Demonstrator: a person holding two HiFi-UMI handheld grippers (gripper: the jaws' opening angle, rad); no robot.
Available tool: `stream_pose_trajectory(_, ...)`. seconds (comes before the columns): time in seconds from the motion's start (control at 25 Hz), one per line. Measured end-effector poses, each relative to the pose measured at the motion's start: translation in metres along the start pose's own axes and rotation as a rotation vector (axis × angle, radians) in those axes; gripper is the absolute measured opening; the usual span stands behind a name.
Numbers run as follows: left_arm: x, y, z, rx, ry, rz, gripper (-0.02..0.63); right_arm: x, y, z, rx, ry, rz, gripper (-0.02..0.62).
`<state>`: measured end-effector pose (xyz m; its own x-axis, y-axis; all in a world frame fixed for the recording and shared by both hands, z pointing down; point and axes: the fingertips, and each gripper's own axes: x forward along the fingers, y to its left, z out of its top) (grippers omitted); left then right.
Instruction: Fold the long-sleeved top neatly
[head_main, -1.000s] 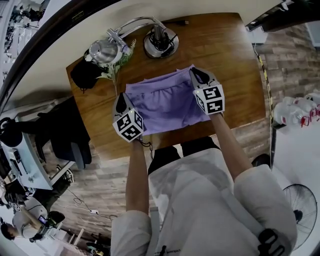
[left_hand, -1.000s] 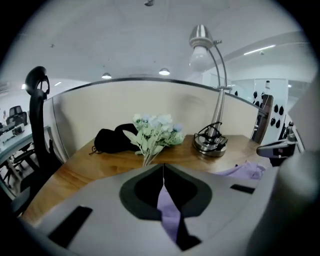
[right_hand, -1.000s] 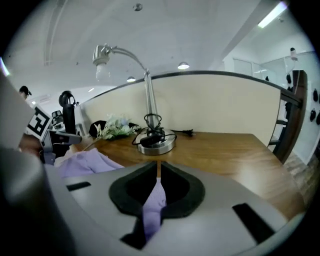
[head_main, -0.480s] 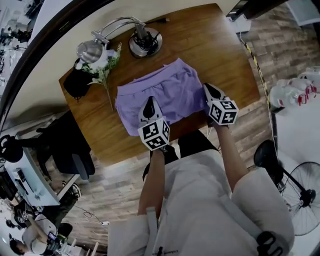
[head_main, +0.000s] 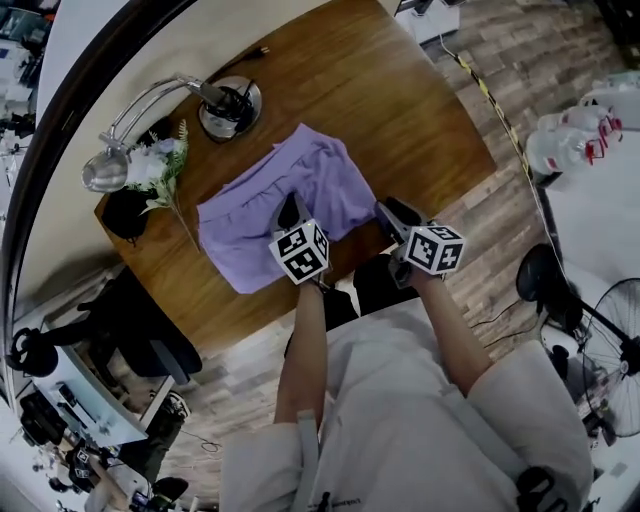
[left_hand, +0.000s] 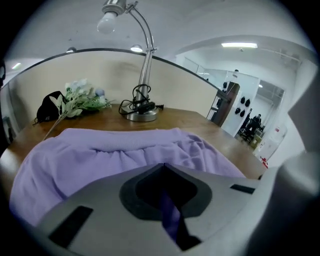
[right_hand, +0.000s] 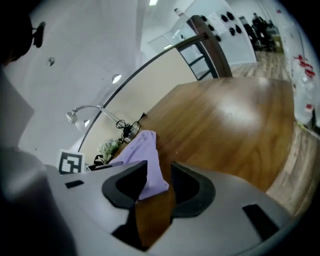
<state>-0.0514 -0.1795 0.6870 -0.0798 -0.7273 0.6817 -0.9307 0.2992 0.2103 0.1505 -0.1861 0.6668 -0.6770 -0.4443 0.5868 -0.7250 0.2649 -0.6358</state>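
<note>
Both grippers have drawn back toward the table's near edge since a second ago. Left gripper (head_main: 289, 213) was at the near left corner of the garment; it now sits at the middle of the near hem. Right gripper (head_main: 392, 214) was lying over the garment's right side; it is now off the cloth, just beside its near right corner.

Lilac long-sleeved knit top (head_main: 250, 230) lies folded into a rough oblong in the middle of the brown wooden table (head_main: 400, 110), its long side running from near left to far right. Right end looks bunched and less flat than the left.

Left gripper (left_hand: 163, 172), its own view: jaws pressed together, with a thin strip of the lilac cloth pinched between them. The rest of the top (left_hand: 115, 155) spreads out beyond the jaws, ribbed band on the far side.

Right gripper (right_hand: 159, 170), its own view: jaws have just been opening and stand apart. One corner of the top (right_hand: 142, 147) shows in the gap, but neither pad presses on it; bare wood shows under the gap.

Far left of the table: chrome gooseneck desk lamp (head_main: 231, 107) with its cable coiled on the round base, a spray of white artificial flowers (head_main: 160, 170) and a black soft object (head_main: 125, 212), well apart from the top.
</note>
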Motion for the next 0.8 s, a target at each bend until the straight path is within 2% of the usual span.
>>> stream_pose_trajectory(0.08,0.006,0.002,-0.004,0.015,0.022,0.025,0.024,-0.006,0.001,-0.014,0.104,0.025,0.019,0.164)
stream_pose_trajectory(0.2,0.009,0.001,-0.005,0.043,0.036,0.052,0.024,-0.009,0.004,-0.036,0.206,0.077,0.034,0.189)
stream_pose_trajectory(0.32,0.008,-0.001,-0.006,0.053,0.036,0.055,0.024,-0.002,0.009,-0.05,0.34,0.083,0.056,0.192)
stream_pose_trajectory(0.6,0.007,0.0,-0.006,0.037,0.035,0.033,0.023,0.024,0.013,-0.043,0.75,-0.042,0.084,0.195)
stream_pose_trajectory(0.72,0.007,0.0,-0.006,0.025,0.04,0.018,0.023,0.025,0.01,-0.034,0.86,-0.11,0.129,0.198)
stream_pose_trajectory(0.8,0.007,-0.001,-0.005,0.022,0.043,0.005,0.023,0.021,0.01,-0.032,0.882,-0.122,0.18,0.203)
